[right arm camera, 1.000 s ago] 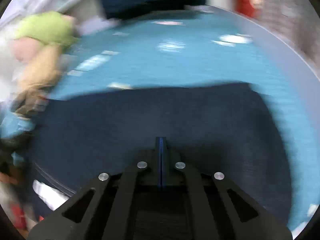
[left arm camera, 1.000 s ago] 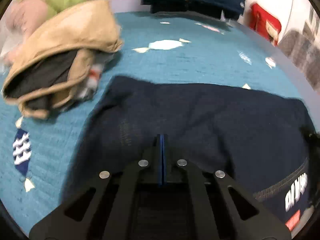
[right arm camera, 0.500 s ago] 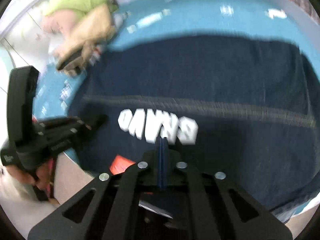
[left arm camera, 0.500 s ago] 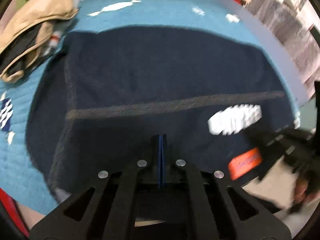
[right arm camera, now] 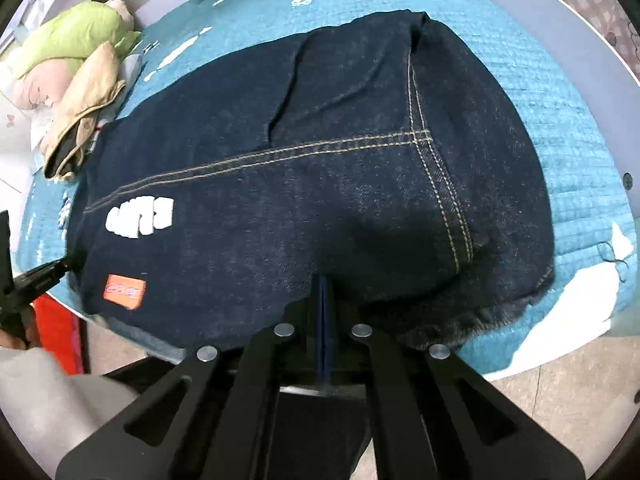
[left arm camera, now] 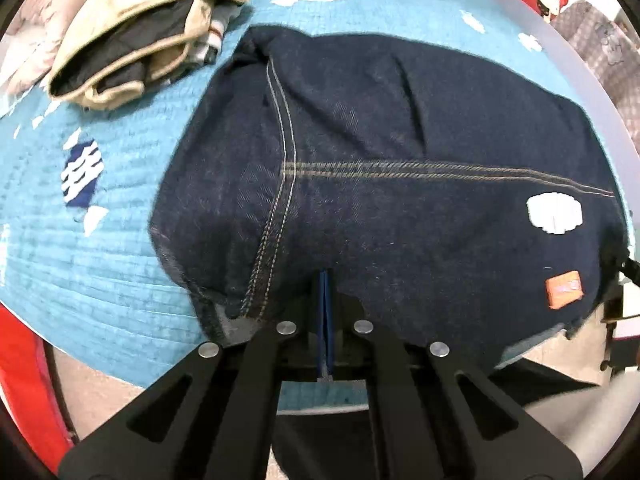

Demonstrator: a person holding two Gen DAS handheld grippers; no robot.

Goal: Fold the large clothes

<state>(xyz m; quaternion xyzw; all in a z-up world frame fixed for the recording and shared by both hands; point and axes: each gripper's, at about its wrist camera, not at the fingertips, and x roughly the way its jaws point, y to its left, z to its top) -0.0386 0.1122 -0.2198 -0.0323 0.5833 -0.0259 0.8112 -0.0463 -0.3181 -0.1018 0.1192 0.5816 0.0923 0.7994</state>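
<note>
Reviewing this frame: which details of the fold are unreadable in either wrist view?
- Left wrist: near edge of the denim garment hidden behind the left gripper; no telling if cloth is pinched.
- Right wrist: same behind the right gripper.
- White lettering: blurred.
- Orange patch: too small to read.

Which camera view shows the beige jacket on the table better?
The left wrist view shows the beige jacket better: it lies close and large at the upper left, with its dark lining and folded edges clear. In the right wrist view it is small, at the far left edge, partly behind the dark denim garment.
</note>
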